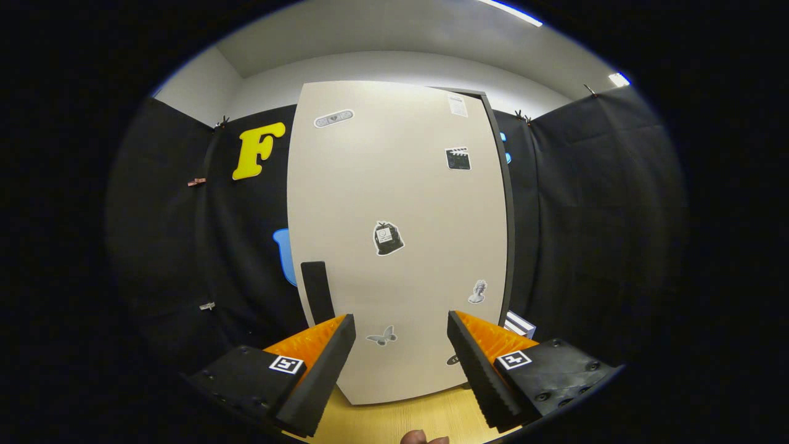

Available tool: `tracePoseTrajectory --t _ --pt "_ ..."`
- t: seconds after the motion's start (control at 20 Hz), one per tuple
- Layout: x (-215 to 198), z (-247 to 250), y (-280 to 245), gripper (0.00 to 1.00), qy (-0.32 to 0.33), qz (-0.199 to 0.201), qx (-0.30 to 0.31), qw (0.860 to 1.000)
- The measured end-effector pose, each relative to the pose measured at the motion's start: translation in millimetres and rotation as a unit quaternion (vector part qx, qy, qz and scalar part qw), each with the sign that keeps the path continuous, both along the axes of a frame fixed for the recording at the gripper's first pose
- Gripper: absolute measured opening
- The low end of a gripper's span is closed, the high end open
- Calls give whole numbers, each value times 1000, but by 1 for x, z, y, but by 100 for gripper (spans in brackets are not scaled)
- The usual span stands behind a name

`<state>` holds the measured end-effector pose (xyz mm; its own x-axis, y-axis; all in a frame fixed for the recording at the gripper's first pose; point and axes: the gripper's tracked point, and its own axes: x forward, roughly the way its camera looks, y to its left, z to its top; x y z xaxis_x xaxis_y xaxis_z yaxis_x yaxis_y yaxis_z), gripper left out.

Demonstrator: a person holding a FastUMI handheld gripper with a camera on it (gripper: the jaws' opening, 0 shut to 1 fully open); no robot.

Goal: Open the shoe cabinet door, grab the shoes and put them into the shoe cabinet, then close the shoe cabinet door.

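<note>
The shoe cabinet door (394, 234) stands shut just ahead of the claw (400, 351), whose fingers are spread wide and hold nothing. The door looks like a stiff, smooth, light panel; the dark handle (317, 291) near its left edge, just beyond the left finger, seems the place to grip. Black cloth hangs close on both sides, so swing room looks tight.

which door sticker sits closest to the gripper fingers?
The butterfly sticker, low on the cabinet door, just beyond the open gripper; the others sit higher.
</note>
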<state>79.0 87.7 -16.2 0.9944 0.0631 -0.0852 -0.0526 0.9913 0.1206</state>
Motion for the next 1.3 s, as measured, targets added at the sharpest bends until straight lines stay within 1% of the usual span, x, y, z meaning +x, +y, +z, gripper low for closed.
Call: tracePoseTrajectory --t 1.0,1.3 --pt "0 8 -2 98 -5 2 -3 1000" --pt "-6 11 1 98 -9 6 -8 1000"
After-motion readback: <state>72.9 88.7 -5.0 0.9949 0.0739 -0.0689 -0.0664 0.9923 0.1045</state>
